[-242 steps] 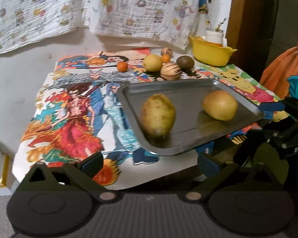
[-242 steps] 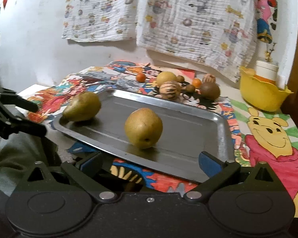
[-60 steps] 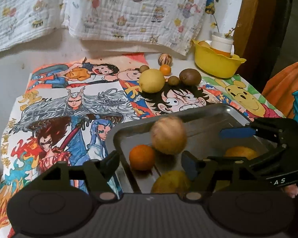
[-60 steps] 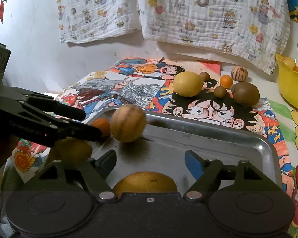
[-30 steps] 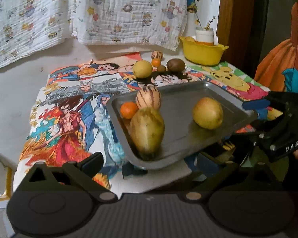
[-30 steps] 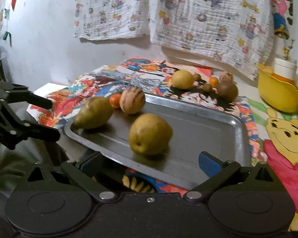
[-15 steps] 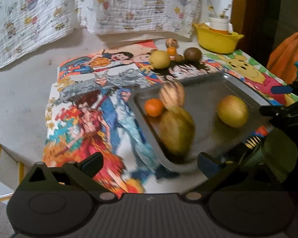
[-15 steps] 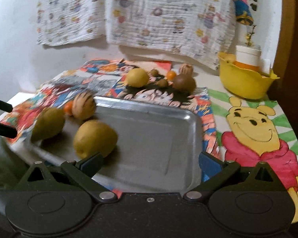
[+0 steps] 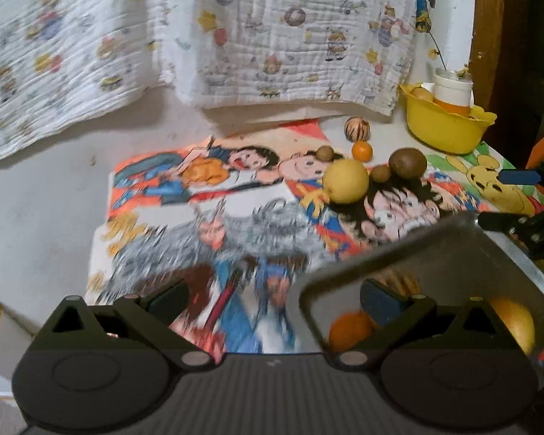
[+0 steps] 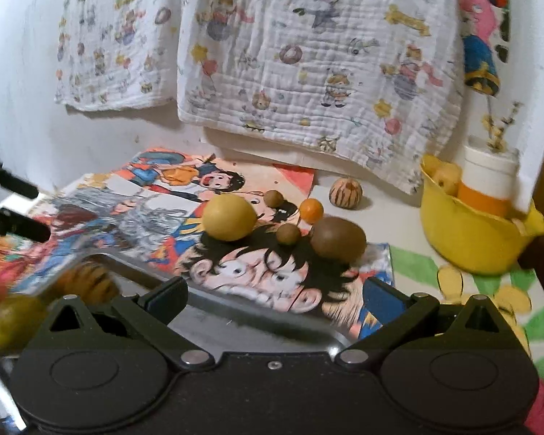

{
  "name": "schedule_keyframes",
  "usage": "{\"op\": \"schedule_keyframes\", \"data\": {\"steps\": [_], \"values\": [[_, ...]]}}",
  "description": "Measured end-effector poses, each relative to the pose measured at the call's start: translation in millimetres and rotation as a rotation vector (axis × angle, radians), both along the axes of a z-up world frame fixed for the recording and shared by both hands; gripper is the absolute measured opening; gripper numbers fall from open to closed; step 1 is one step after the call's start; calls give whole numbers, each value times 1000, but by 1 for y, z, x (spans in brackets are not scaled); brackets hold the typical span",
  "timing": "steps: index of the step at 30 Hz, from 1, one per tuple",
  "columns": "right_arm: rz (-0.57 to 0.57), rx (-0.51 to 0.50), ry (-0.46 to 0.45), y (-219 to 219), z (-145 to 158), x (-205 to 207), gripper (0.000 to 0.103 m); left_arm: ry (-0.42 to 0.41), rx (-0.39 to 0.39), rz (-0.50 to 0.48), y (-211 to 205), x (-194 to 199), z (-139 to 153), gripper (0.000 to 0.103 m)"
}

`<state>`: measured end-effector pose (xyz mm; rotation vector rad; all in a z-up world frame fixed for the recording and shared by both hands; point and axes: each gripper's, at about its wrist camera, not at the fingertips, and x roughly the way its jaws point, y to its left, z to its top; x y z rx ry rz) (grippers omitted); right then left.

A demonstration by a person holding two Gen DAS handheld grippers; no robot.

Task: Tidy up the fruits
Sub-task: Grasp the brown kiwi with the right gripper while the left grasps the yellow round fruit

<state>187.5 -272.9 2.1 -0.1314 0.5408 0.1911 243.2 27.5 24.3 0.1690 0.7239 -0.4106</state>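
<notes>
— While both views blur with motion, what sits at the left?

— My left gripper (image 9: 273,295), fingers spread wide, nothing between them. Right of it, the metal tray (image 9: 388,250), corner near my right finger. Inside it: a small orange (image 9: 348,330), a striped fruit (image 10: 90,279), a yellow pear (image 9: 515,322) at its right end.

— And beyond the tray?

— Loose fruit on the cartoon mat (image 9: 206,199) covering the surface: a yellow round fruit (image 10: 229,217), two small brown ones, a second small orange (image 10: 311,210), a large brown fruit (image 10: 338,240), a striped one (image 10: 345,193) behind.

— Far right?

— A yellow bowl (image 10: 468,239). My right gripper (image 10: 273,295) gapes equally wide, empty, above the tray's rim.
</notes>
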Motion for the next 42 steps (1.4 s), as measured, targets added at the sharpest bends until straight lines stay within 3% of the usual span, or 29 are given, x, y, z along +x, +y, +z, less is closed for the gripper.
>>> {"op": "schedule_keyframes", "data": {"steps": [8, 15, 21, 28, 38, 42], "values": [[-77, -86, 60, -20, -15, 62, 102, -35, -31, -135, -55, 57, -11, 103], [-123, -72, 113, -37, -32, 96, 101, -28, -11, -210, -99, 92, -25, 103], [-120, -135, 106, -34, -40, 117, 96, -39, 30, -244, -117, 113, -39, 103], [-98, -131, 122, -32, -45, 140, 91, -35, 44, -273, -127, 128, -56, 102], [-82, -134, 119, -28, -48, 155, 86, -20, 0, -276, -131, 143, -63, 90], [-75, -101, 143, -29, -50, 161, 78, -4, 0, -283, -134, 145, -66, 80]]}}
